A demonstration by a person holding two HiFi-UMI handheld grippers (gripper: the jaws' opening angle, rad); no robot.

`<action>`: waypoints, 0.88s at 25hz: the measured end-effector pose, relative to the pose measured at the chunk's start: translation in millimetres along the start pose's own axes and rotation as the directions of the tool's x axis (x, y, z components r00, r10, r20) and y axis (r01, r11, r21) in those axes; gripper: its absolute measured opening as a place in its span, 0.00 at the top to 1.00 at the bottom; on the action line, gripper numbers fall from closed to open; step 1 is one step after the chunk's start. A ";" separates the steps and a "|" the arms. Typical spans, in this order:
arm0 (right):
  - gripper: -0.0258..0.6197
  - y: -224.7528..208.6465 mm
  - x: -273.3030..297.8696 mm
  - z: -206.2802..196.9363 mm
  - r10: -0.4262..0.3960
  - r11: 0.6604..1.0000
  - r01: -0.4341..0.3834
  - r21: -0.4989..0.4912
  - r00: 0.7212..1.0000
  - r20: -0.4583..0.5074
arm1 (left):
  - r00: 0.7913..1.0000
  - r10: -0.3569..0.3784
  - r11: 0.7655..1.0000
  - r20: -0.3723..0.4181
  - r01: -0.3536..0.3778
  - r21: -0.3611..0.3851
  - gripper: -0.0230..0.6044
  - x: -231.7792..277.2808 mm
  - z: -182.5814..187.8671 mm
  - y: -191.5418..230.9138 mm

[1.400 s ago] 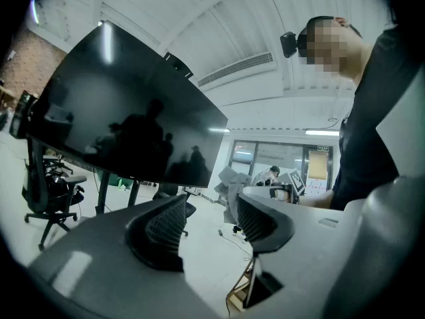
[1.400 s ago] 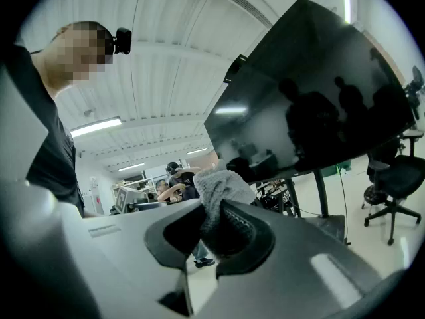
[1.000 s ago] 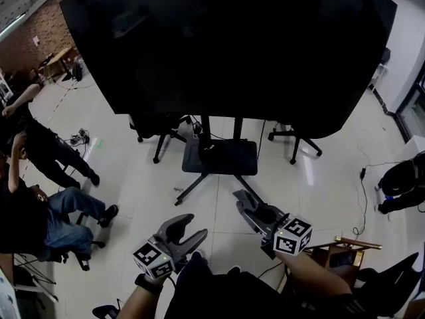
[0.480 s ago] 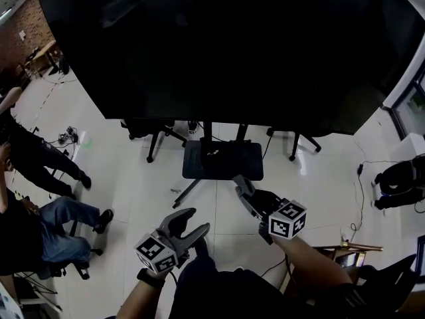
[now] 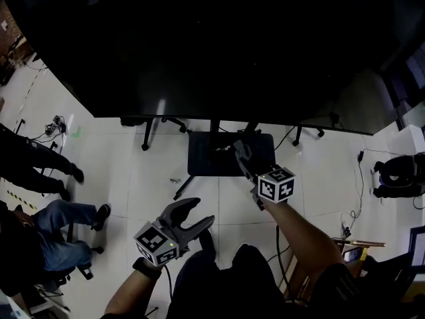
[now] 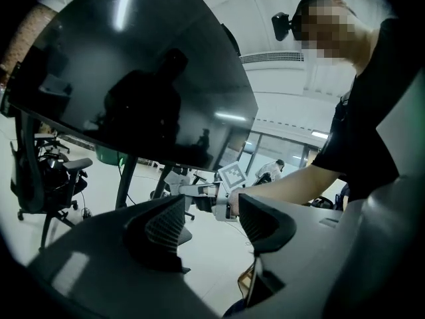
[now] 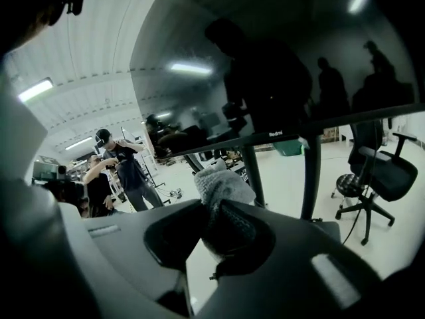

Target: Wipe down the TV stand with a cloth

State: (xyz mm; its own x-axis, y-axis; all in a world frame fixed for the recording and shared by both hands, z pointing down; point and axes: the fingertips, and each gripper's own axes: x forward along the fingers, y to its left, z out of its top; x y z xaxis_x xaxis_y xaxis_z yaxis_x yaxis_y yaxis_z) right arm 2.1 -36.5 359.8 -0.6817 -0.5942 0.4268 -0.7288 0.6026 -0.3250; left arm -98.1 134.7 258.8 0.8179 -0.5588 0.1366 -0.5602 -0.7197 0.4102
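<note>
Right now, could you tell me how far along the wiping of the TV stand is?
Done: the grey cloth is clamped in the right gripper. In hand: that gripper points at the TV stand's base plate, contact not visible. Left: the whole wipe; the left gripper is open and empty.

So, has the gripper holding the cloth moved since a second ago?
Yes. The right gripper, shut on the cloth, went forward from bare floor to over the stand's base.
</note>
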 end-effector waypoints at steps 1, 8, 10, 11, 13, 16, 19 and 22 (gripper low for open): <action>0.89 -7.4 15.4 2.6 -0.008 1.000 0.008 -0.005 1.000 -0.004 | 1.000 0.003 1.000 -0.004 -0.003 -0.005 0.52 1.4 -1.6 6.7; 0.89 -65.6 123.0 9.1 -0.072 0.995 0.069 -0.074 0.997 -0.032 | 0.999 0.047 0.998 -0.010 -0.048 -0.039 0.52 15.6 -24.7 56.9; 0.89 -81.0 145.1 7.1 -0.090 0.991 0.086 -0.101 0.995 -0.035 | 0.998 0.066 0.996 -0.006 -0.066 -0.056 0.52 18.1 -31.5 67.6; 0.89 -87.4 155.1 7.7 -0.095 0.989 0.091 -0.114 0.995 -0.033 | 0.997 0.077 0.995 -0.003 -0.077 -0.065 0.52 18.5 -35.6 73.9; 0.89 -98.6 174.3 11.3 -0.098 0.987 0.094 -0.134 0.995 -0.025 | 0.995 0.097 0.992 0.008 -0.096 -0.077 0.52 19.9 -41.6 87.3; 0.89 -110.5 197.6 17.7 -0.096 0.982 0.091 -0.165 0.995 -0.019 | 0.992 0.126 0.988 0.027 -0.123 -0.091 0.52 23.0 -46.6 104.8; 0.89 -114.2 216.5 20.5 -0.091 0.978 0.086 -0.191 0.996 -0.016 | 0.988 0.148 0.985 0.052 -0.143 -0.092 0.52 24.8 -49.5 119.0; 0.89 -120.8 232.1 19.2 -0.106 0.972 0.100 -0.214 0.994 -0.017 | 0.985 0.161 0.982 0.067 -0.154 -0.106 0.52 27.1 -55.0 127.5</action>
State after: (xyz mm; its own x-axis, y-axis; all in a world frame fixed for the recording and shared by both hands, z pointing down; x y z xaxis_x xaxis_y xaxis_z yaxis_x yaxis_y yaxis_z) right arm -69.3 -257.4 482.0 -0.5995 -0.6454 0.4735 -0.7624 0.6405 -0.0923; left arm -140.1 50.5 364.3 0.7062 -0.6940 0.1404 -0.6622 -0.5771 0.4779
